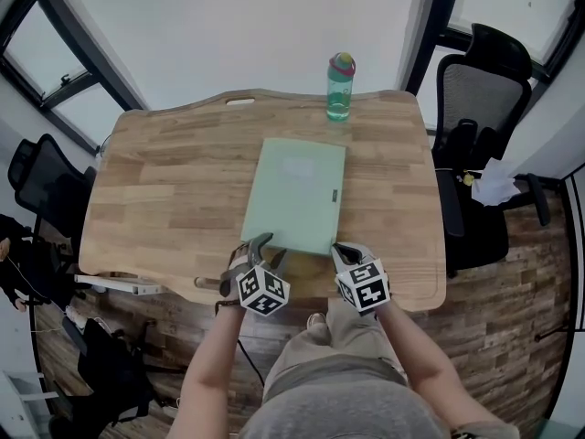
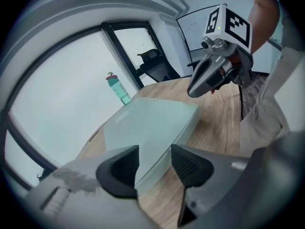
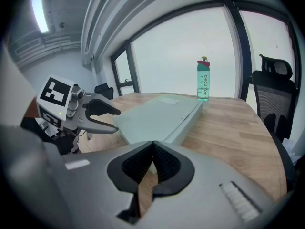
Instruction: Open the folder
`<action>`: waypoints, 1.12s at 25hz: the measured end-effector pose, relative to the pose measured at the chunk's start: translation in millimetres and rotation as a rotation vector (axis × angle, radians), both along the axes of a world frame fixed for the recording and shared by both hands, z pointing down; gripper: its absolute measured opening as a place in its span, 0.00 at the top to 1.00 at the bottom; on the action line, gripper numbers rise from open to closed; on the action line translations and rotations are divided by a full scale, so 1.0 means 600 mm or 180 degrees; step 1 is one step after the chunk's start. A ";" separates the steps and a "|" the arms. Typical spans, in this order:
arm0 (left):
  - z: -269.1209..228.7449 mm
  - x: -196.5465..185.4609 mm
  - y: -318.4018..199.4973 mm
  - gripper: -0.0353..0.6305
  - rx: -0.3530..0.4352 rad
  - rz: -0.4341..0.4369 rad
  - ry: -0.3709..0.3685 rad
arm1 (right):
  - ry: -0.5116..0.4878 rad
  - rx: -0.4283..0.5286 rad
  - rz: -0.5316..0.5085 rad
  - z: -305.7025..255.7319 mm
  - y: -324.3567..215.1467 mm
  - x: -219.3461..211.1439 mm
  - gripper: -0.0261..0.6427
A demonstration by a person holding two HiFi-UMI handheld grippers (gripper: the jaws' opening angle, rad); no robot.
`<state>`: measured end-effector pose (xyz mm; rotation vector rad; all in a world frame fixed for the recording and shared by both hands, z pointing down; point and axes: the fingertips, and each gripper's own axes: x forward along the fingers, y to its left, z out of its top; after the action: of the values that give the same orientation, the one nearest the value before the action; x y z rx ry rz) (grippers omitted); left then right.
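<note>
A closed pale green folder (image 1: 294,195) lies flat on the wooden bench (image 1: 164,199), so opening has not begun. At its near edge the left gripper (image 1: 271,248) hovers with fingers spread and the right gripper (image 1: 340,250) with fingers pressed together; next, one probably must catch the cover alone. A water bottle (image 1: 340,87) stands beyond, blocking nothing.

The head view looks steeply down from above the near edge of the desk (image 1: 164,181), the 2 gripper views sit low there facing its far edge, all 3 sharing the folder (image 1: 294,195).
</note>
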<state>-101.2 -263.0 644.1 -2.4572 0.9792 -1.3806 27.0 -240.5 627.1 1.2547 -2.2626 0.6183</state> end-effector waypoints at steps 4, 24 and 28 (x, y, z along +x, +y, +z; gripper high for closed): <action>0.011 -0.005 -0.003 0.64 -0.0010 0.0046 -0.0153 | 0.0035 -0.0060 -0.0052 0.012 -0.003 -0.006 0.96; 0.015 -0.012 -0.007 0.70 -0.0109 -0.0010 0.0017 | 0.0141 -0.0294 -0.0132 0.039 0.001 -0.002 0.95; 0.006 -0.012 -0.011 0.73 -0.0044 0.0003 0.0058 | 0.0177 -0.0276 -0.0143 0.039 0.001 -0.003 0.95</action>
<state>-108.6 -269.6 647.8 -2.4842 0.9753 -1.3718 25.4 -239.9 650.4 1.1621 -2.1885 0.6498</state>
